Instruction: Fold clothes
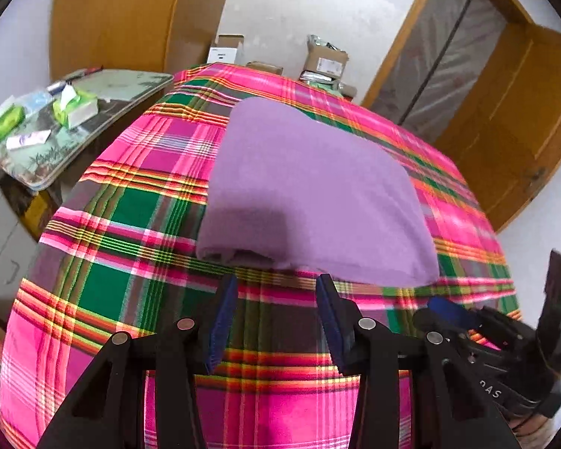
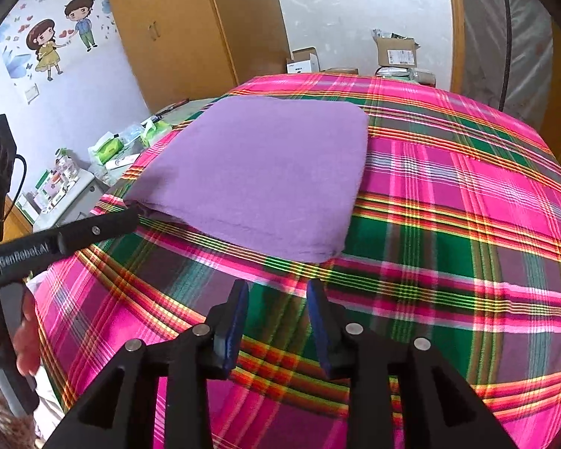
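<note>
garment: purple cloth lies as a flat, squared, layered packet on the plaid-covered table; near edge shows stacked plies, one rounded fold visible at the near-left corner in the left wrist view
position: just ahead of both claws, beyond their tips; ahead-left of the right claw, ahead and slightly right of the left claw
left claw: fingers apart, nothing between them, hanging over bare plaid short of the cloth's near edge
right claw: fingers apart, holding nothing; also short of the near edge; seen from the left view it sits low to the right
progress: cloth already lies folded, compact and neat; judgement only; whether another halving is wanted cannot be settled from this
left over: no other garments in view on the table; edges look aligned, no loose sleeve or flap showing
surroundings: side table with tissue packs off to the left; cardboard boxes beyond the far table edge
</note>
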A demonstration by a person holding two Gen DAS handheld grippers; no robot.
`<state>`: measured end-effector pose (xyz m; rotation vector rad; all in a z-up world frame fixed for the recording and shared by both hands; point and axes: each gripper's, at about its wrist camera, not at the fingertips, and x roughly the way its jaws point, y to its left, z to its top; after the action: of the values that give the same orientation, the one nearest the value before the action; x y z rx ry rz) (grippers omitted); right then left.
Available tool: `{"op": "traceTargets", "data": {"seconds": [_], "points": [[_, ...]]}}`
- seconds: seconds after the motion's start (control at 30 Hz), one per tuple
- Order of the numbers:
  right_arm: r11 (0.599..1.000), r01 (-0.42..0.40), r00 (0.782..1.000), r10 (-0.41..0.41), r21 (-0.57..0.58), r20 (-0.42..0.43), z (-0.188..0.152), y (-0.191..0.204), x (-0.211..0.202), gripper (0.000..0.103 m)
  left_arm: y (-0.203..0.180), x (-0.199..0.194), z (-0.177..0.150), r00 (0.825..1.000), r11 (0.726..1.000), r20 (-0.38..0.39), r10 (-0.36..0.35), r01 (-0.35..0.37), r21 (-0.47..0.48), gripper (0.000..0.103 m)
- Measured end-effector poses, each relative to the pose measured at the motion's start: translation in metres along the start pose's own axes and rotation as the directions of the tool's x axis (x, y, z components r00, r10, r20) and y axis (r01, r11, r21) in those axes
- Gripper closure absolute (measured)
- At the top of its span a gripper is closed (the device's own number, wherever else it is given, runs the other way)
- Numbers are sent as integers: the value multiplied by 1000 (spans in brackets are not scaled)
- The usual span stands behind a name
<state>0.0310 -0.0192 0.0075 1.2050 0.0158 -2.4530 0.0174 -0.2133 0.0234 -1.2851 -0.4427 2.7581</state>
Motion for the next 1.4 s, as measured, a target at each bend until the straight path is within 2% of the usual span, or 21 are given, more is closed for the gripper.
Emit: {"op": "traceTargets", "data": {"seconds": [0.13,0.23,0.37,0.47,0.8,1.0,1.17,1.27,1.33,1.4], "points": [[1000,22,1000,-22,12,-11,-3,6,6,64,-9,6,-7,1000,999,13,28,-28,33,58],[998,67,998,-67,-6,-3,-3,12,11,63,-12,13,-12,999,999,3,40,-40,27,58],[993,120,993,-120,-4,5,0,15,17,62,-15,18,-14,996,995,28,90,-91,48,58],[986,166,986,-166,13,1,2,13,22,62,-16,22,-13,994,993,38,102,-104,59,58],[980,201,980,-201,10,-2,10,11,33,55,-12,39,-12,996,995,7,90,-90,44,58],[974,227,974,-226,17,-4,12,15,37,51,-14,41,-14,993,991,31,114,-116,62,58],[971,238,971,-238,23,-5,13,17,39,49,-16,42,-14,994,992,33,103,-105,67,52],[969,245,970,-245,30,-8,14,16,39,44,-17,42,-14,994,992,32,103,-105,69,49],[969,246,969,-246,34,-8,14,15,39,43,-19,43,-15,994,991,30,108,-110,76,44],[969,245,969,-245,34,-8,14,15,39,43,-22,44,-15,993,990,29,113,-115,83,43]]}}
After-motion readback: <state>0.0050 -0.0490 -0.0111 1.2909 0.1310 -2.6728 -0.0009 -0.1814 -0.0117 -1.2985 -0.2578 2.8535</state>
